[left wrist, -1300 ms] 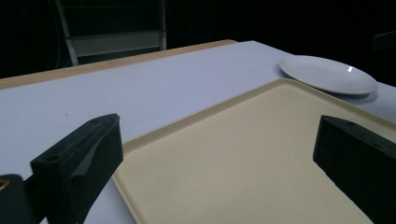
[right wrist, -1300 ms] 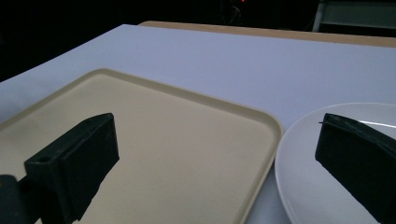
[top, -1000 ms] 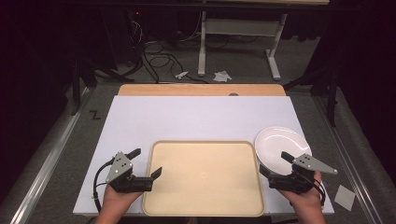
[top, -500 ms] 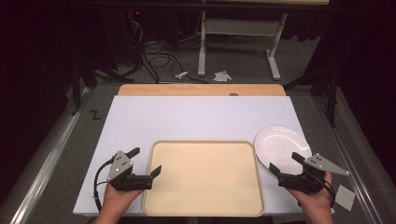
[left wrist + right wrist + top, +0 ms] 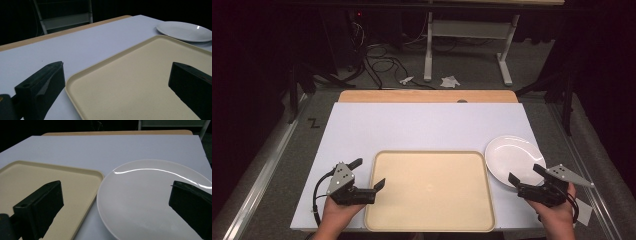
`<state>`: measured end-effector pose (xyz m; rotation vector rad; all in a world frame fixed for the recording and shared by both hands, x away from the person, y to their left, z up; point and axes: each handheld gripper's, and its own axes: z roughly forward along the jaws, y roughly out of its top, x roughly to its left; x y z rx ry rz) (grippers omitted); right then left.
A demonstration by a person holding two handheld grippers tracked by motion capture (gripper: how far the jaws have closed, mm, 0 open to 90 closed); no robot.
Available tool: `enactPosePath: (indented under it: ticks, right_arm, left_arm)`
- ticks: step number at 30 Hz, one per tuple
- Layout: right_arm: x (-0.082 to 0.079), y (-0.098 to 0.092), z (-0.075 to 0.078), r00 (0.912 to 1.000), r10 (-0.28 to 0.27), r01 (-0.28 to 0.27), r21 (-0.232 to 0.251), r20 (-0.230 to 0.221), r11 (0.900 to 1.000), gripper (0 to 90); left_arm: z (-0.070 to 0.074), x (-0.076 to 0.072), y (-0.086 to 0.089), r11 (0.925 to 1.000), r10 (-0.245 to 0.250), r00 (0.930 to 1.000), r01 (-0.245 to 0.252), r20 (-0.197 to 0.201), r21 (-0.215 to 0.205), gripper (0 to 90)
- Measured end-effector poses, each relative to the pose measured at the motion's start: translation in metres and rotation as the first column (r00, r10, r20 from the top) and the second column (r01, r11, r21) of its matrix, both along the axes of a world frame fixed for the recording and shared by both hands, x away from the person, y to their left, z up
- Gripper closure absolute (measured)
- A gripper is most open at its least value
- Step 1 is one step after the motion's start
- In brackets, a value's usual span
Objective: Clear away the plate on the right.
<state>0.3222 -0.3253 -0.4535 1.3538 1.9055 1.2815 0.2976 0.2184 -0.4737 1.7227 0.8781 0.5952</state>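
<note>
Plate (image 5: 514,160): on bench (image 5: 422,127), touching empty tray (image 5: 429,190) | my right gripper (image 5: 527,176) fingers apart at its near rim | left gripper (image 5: 369,173) fingers apart astride tray corner | nothing grasped yet.

White table (image 5: 422,127): tray (image 5: 430,190), plate (image 5: 514,159)

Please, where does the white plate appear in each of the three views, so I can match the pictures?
High view: the white plate lies at right of centre, beside the tray's right edge, just ahead of the right tongs.
Left gripper view: the plate sits at the upper right, beyond the tray's far corner.
Right gripper view: the plate is large at centre-right, between the two black jaws.
Shared landmark: the beige tray, next to the plate in every view.
</note>
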Motion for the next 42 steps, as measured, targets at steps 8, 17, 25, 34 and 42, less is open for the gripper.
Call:
enactPosePath:
  ticks: [8,17,25,34,42]
  right_arm:
    - [0.004,-0.014,-0.006,0.9983,-0.045,0.046,0.018,-0.036,0.999,0.3]
    - [0.008,-0.024,-0.017,0.994,-0.079,0.079,-0.013,-0.075,0.997,0.3]
    - [0.011,-0.029,-0.023,0.9884,-0.093,0.094,0.004,-0.12,0.996,0.3]
    - [0.008,-0.034,-0.018,0.977,-0.138,0.161,0.14,-0.163,0.977,0.3]
    - [0.006,-0.047,-0.023,0.9448,-0.194,0.267,0.274,-0.264,0.924,0.3]
  left_arm:
    - [-0.001,0.0,-0.002,0.9997,-0.025,0.9997,0.025,-0.007,0.005,2.3]
    - [-0.001,-0.001,-0.003,0.9994,-0.032,0.9995,0.032,0.001,0.015,3.0]
    - [-0.001,-0.001,-0.004,0.9991,-0.039,0.9992,0.039,0.003,0.017,3.0]
    - [0.001,-0.002,-0.003,0.9991,-0.039,0.9992,0.039,0.012,0.017,2.9]
    - [0.001,-0.003,-0.004,0.9989,-0.044,0.999,0.043,0.014,0.016,2.9]
